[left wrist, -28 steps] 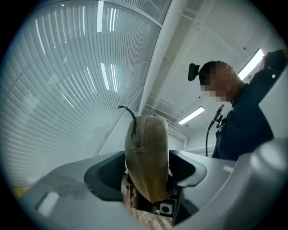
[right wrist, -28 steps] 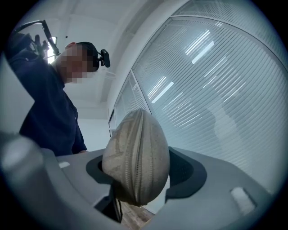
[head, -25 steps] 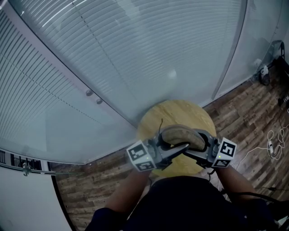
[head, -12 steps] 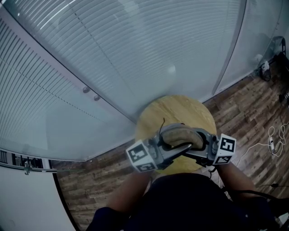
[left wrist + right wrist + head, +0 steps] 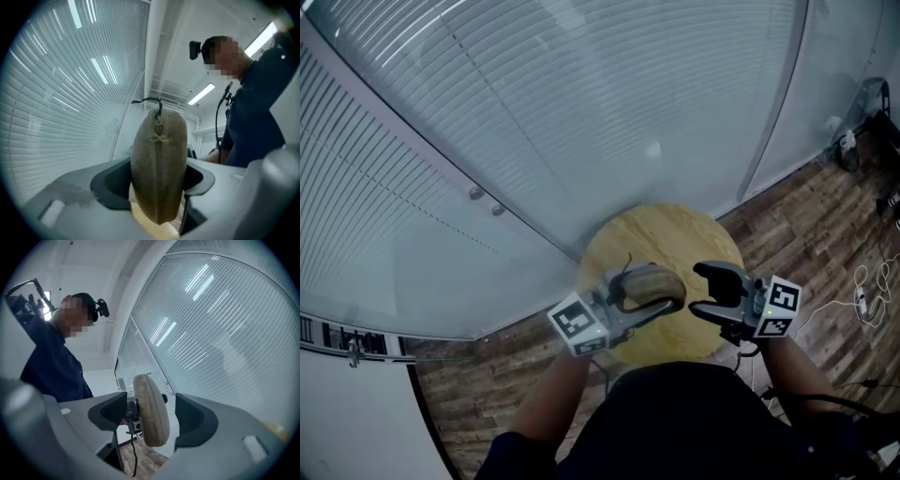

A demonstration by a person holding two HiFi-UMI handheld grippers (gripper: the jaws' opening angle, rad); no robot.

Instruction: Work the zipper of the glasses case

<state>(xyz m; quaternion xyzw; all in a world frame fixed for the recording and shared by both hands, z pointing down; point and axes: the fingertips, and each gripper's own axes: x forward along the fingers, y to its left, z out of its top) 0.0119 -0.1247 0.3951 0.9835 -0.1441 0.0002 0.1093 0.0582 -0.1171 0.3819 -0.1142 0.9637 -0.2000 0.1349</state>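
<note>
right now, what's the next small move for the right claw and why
Probably bring the right claw to the cord pull at the end of the glasses case and pinch it. The left claw grips the case, while the right one's jaws have just been opening, hold nothing, and sit apart from the case.

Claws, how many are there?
2. The left claw grips the tan oval fabric glasses case; the right claw, beside it, has just been opening, with nothing between its jaws.

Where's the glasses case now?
Head view, middle: the left gripper holds the glasses case over the near part of the round wooden table.
</note>
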